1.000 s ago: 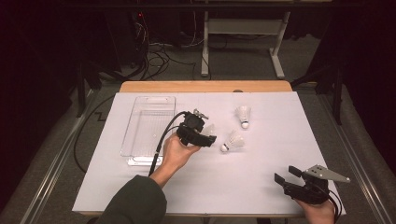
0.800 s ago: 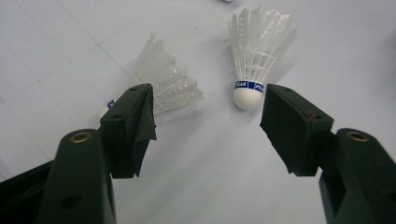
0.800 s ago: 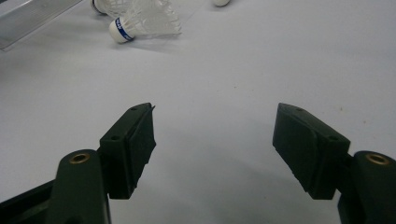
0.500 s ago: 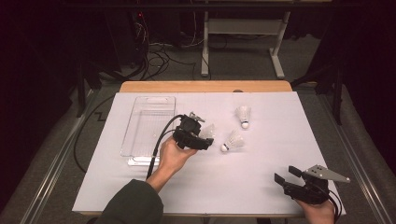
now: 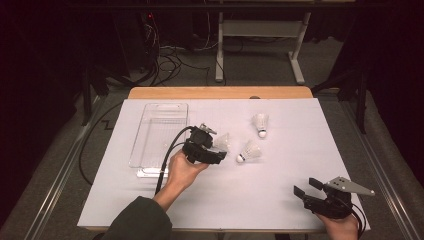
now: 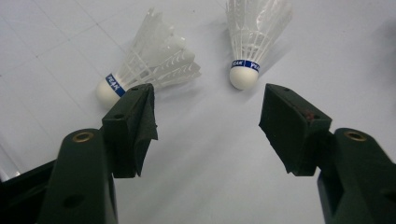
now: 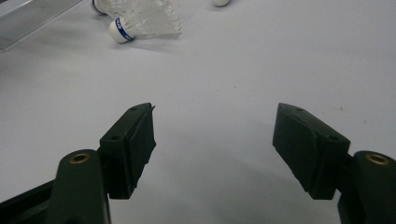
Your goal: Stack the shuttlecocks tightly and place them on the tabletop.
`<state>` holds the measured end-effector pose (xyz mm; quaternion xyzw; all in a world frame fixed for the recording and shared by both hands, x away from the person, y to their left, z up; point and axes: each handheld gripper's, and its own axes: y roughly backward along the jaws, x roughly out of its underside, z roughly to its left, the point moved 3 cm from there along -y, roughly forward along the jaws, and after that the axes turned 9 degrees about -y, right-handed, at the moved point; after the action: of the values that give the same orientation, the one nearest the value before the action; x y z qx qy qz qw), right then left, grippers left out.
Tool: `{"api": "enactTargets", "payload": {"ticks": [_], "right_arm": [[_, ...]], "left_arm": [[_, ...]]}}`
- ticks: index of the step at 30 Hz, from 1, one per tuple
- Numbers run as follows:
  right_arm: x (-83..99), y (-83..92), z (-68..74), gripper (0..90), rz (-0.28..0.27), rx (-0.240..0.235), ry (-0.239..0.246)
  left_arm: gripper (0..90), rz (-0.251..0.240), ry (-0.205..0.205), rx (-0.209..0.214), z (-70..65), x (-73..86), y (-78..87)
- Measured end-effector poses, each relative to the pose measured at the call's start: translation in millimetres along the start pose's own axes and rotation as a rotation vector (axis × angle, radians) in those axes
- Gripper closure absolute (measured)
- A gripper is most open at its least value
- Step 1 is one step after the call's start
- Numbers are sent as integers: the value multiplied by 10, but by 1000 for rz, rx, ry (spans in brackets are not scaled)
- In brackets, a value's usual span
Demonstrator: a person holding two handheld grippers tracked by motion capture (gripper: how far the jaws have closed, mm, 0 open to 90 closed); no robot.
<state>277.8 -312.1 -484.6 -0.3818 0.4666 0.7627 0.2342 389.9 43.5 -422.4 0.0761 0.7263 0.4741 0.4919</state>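
Note:
Three white shuttlecocks lie on the white table cover. The nearest shuttlecock (image 5: 223,142) (image 6: 156,63) lies just ahead of my left gripper (image 5: 210,149) (image 6: 208,100), beside its left jaw, cork toward the tray. A second shuttlecock (image 5: 250,150) (image 6: 252,32) lies a little farther on, cork toward the gripper. The third shuttlecock (image 5: 260,122) stands apart at the back. My left gripper is open with nothing between its jaws. At the near right corner my right gripper (image 5: 307,187) (image 7: 215,116) is open over bare cover, with a shuttlecock (image 7: 144,21) far ahead.
A clear plastic tray (image 5: 160,131) (image 7: 28,14) lies left of the left gripper, its cable trailing beside it. The white cover (image 5: 280,180) spans the table. A wooden table edge (image 5: 220,92) runs along the back, with cables and a desk frame on the floor beyond.
My left gripper has drawn back slightly, toward the left and the near side, away from the shuttlecocks. The right gripper and the shuttlecocks have stayed put.

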Motion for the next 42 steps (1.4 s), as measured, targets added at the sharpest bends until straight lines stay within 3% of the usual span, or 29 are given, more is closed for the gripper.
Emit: {"api": "enactTargets", "payload": {"ticks": [42], "right_arm": [[2,1,0,301,2,1,-3]], "left_arm": [[368,21,-28,16,-144,235,64]]}}
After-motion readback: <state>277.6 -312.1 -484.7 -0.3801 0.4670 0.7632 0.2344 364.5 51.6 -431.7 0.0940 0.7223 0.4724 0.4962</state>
